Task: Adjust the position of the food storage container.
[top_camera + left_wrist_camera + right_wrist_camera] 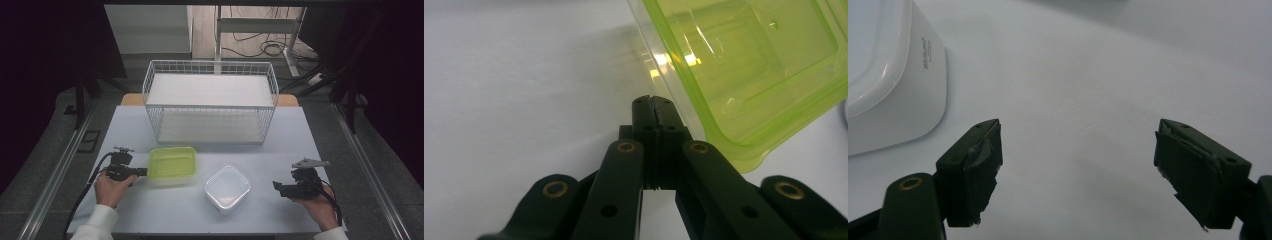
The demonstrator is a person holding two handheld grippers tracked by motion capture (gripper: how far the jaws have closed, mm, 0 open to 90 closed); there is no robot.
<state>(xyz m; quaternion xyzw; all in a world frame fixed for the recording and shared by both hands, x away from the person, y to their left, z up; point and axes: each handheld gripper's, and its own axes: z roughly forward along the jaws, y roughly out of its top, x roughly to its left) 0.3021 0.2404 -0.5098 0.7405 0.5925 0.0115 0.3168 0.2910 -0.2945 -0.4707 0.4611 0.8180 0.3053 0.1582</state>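
High view: the left hand-held gripper (142, 172), jaws shut with nothing between them, touches a glossy green see-through tub (172, 164) on the matte bench (280, 135); right hand-held gripper (278, 187) gapes empty

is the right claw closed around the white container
No, in the right gripper view the right claw stands wide open over bare table, with the white container off to its side.

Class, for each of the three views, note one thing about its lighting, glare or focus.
High view: the white table is evenly lit and its surroundings dark. Left gripper view: bright glare spots on the green container, near linkage blurred. Right gripper view: soft shadow on the table, highlight on the white container.
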